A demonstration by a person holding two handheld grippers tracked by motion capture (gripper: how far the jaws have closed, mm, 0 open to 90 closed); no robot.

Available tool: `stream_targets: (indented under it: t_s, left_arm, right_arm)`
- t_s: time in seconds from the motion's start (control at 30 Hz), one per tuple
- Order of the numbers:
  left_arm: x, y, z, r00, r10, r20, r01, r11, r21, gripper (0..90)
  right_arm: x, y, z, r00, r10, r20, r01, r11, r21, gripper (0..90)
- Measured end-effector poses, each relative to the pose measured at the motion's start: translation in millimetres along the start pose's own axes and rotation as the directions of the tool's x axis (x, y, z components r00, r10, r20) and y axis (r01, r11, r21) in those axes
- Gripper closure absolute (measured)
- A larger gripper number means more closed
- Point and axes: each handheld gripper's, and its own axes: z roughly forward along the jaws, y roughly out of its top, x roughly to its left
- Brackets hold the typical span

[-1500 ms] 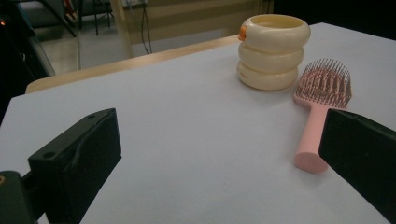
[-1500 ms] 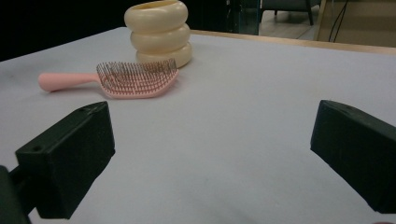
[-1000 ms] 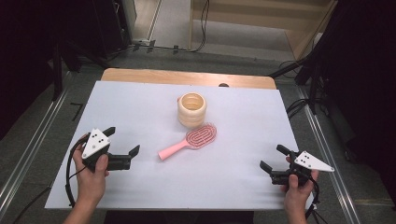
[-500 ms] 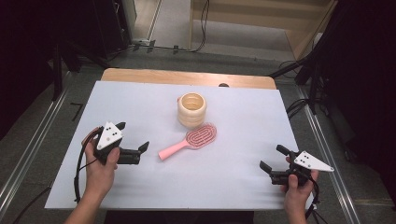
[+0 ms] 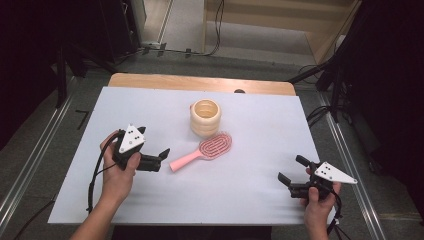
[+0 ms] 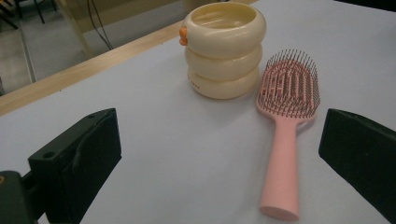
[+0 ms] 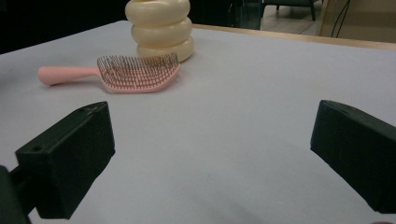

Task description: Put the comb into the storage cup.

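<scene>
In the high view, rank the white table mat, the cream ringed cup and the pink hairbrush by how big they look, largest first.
1. White table mat, by far the largest.
2. Pink hairbrush, longer than the cup is wide.
3. Cream ringed cup, though it is bulkier, so these two are close.

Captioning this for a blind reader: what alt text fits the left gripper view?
A pink hairbrush lies bristles-up on a white table, handle toward the camera, beside a cream ribbed cup. The left gripper frames them with its black jaws open.

Over the last second the left gripper (image 5: 161,156) has travelled across the desk (image 5: 250,200) from its left edge toward the pink hairbrush (image 5: 204,151), so its spread fingers (image 5: 164,152) now sit just beside the brush's handle end.
</scene>
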Motion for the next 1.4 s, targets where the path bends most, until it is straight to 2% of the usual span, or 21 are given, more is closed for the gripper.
stream_targets:
  t_s: [0.43, 0.77, 0.8, 1.07, 1.13, 1.23, 1.3, 1.33, 1.4]
  left_arm:
    - [-3.4, 10.8, 21.5, 0.9995, 0.015, 0.029, -0.016, 0.9984, 0.055, 0.0]
    - [-6.5, 20.0, 43.3, 0.9969, 0.018, 0.077, -0.028, 0.9908, 0.132, 0.0]
    - [-8.1, 20.3, 48.3, 0.9949, 0.021, 0.099, -0.036, 0.9872, 0.155, 0.0]
    - [-16.3, 19.7, 69.5, 0.9863, 0.020, 0.164, -0.060, 0.9677, 0.245, 0.0]
    - [-18.5, 20.9, 74.7, 0.9824, 0.014, 0.186, -0.066, 0.9582, 0.278, 0.0]
    - [-23.2, 22.0, 81.9, 0.9754, 0.028, 0.219, -0.096, 0.9465, 0.308, 0.0]
    - [-26.7, 22.7, 87.0, 0.9711, 0.041, 0.235, -0.121, 0.9343, 0.335, 0.0]
    - [-28.9, 22.7, 89.6, 0.9711, 0.046, 0.234, -0.128, 0.9294, 0.346, 0.6]
    - [-34.1, 22.7, 94.9, 0.9758, 0.058, 0.211, -0.135, 0.9180, 0.373, 7.4]
  right_arm:
    - [-0.2, 0.0, 0.4, 1.0000, -0.003, 0.000, 0.003, 1.000, 0.001, 0.0]
    - [-0.3, 0.1, 0.4, 1.0000, 0.000, 0.003, 0.000, 1.000, -0.001, 0.0]
    - [-0.5, 0.0, 0.2, 1.0000, 0.001, 0.007, -0.001, 1.000, -0.001, 0.0]
    - [-0.6, 0.0, 0.3, 1.0000, 0.002, 0.008, -0.002, 1.000, -0.001, 0.0]
    - [-0.6, 0.0, 0.4, 0.9999, 0.002, 0.010, -0.002, 1.000, 0.000, 0.0]
    - [-0.4, 0.1, 0.4, 0.9999, 0.003, 0.015, -0.003, 1.000, -0.001, 0.0]
    - [-0.5, 0.1, 0.3, 0.9999, 0.003, 0.014, -0.003, 1.000, 0.000, 0.0]
    - [-0.4, 0.1, 0.3, 0.9999, 0.003, 0.015, -0.003, 1.000, 0.000, 0.0]
    - [-0.4, 0.1, 0.3, 0.9999, 0.001, 0.015, -0.001, 1.000, 0.001, 0.0]
